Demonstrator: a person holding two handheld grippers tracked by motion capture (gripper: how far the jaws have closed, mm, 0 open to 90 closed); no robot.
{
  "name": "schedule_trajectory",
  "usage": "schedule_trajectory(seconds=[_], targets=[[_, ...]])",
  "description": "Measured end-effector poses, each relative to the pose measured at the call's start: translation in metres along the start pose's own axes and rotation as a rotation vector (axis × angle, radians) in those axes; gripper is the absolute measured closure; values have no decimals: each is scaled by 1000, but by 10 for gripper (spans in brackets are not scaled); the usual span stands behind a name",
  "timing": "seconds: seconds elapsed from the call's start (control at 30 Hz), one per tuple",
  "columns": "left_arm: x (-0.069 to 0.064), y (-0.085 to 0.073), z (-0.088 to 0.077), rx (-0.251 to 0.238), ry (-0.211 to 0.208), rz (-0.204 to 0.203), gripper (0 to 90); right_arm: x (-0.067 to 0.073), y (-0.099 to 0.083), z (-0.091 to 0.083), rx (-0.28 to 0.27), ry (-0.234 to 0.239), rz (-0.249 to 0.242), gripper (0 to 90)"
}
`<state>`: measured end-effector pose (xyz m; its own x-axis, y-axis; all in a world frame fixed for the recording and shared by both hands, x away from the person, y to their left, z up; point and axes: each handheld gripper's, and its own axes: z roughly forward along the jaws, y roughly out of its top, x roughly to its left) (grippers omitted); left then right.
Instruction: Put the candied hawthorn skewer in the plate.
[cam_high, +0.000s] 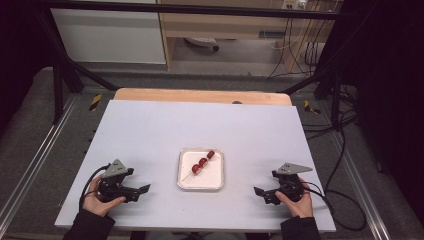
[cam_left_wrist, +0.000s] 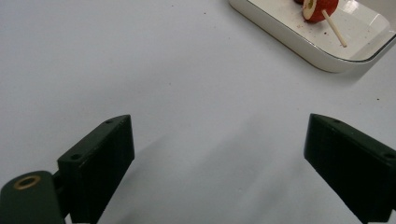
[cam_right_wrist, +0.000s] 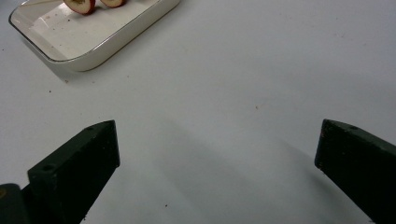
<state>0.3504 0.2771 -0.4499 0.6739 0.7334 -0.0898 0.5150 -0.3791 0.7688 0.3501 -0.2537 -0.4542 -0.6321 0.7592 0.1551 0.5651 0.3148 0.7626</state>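
A white square tray (cam_high: 216, 182) lies at the middle of the grey table. In it rests a wooden skewer (cam_high: 188, 176) with three red fruit pieces (cam_high: 203, 162) threaded on it. My left gripper (cam_high: 144, 189) sits low over the table to the tray's left, jaws wide apart with nothing between them. In the left gripper view the tray (cam_left_wrist: 299, 43) and a red piece (cam_left_wrist: 318, 8) on the skewer (cam_left_wrist: 334, 29) lie ahead at upper right. My right gripper (cam_high: 260, 192) is to the tray's right, also open and empty. The right gripper view has the tray (cam_right_wrist: 88, 58) at upper left.
A wooden strip (cam_high: 202, 95) runs along the table's far edge. Black frame bars and cables stand beyond and to the right. Bare grey tabletop (cam_high: 165, 130) spreads around the tray.
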Motion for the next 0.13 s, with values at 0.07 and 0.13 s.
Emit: schedule_trajectory(seconds=[0.07, 0.13], targets=[[0, -1, 0, 5, 1, 2, 83, 0, 0, 0, 0, 0, 0, 4], [0, -1, 0, 4, 4, -4, 80, 0, 0, 0, 2, 1, -1, 4]])
